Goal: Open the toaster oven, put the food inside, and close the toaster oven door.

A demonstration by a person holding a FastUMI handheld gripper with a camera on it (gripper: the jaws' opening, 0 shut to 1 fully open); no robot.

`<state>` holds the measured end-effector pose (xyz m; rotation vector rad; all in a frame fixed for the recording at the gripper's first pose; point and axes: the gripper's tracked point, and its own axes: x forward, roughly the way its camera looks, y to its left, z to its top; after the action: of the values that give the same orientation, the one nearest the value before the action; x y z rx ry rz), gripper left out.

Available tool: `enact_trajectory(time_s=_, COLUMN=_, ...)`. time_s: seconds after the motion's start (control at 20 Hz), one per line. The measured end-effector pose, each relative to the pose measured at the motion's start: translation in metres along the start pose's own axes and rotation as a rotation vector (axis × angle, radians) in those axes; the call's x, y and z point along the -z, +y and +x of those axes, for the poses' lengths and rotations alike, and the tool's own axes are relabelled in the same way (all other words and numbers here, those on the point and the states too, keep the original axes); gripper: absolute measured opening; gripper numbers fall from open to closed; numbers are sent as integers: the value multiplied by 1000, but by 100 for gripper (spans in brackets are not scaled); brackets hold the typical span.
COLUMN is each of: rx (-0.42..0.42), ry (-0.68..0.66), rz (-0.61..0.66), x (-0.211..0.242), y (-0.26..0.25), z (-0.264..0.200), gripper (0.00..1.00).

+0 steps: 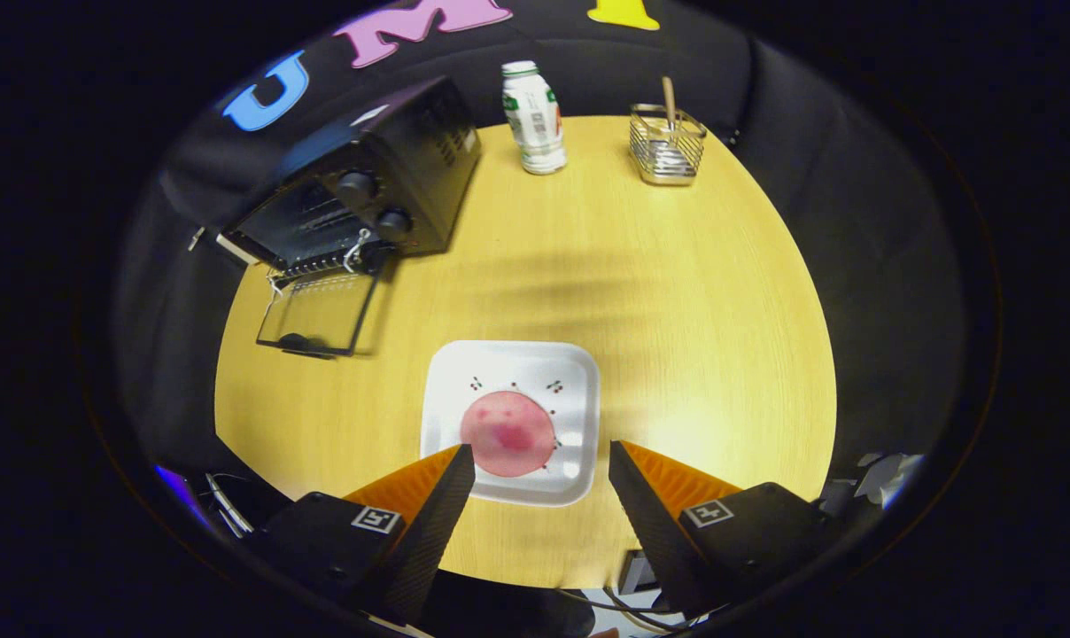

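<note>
A round pink slice of food [507,433] lies on a square white plate [535,372] on the yellow table, just ahead of my fingertips and slightly left of the gap between them. My gripper [542,456] is open above the plate's near edge, holding nothing. The black toaster oven [384,186] stands at the table's far left corner, beyond the plate. Its glass door [315,312] hangs folded down flat toward me, leaving the rack inside exposed. Two knobs sit on its right front panel.
A white bottle [533,117] with a green label stands at the far side of the table [677,292]. A wire basket [666,143] holding a wooden utensil sits to its right. Cables lie off the table's near edge.
</note>
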<state>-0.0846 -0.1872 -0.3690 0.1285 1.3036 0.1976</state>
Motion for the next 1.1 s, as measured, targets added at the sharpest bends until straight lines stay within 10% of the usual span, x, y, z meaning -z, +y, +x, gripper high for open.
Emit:
enact_trajectory(time_s=0.3, rx=-1, ry=131, rz=47, x=0, y=-27, z=45, gripper=64)
enact_trajectory(time_s=0.75, rx=23, ry=203, rz=-6, x=-5, y=-36, z=59, gripper=63)
enact_trajectory(time_s=0.85, rx=18, ry=201, rz=28, x=5, y=-34, z=68, gripper=16)
enact_trajectory(time_s=1.1, rx=-94, ry=198, rz=92, x=8, y=-29, z=65, gripper=9)
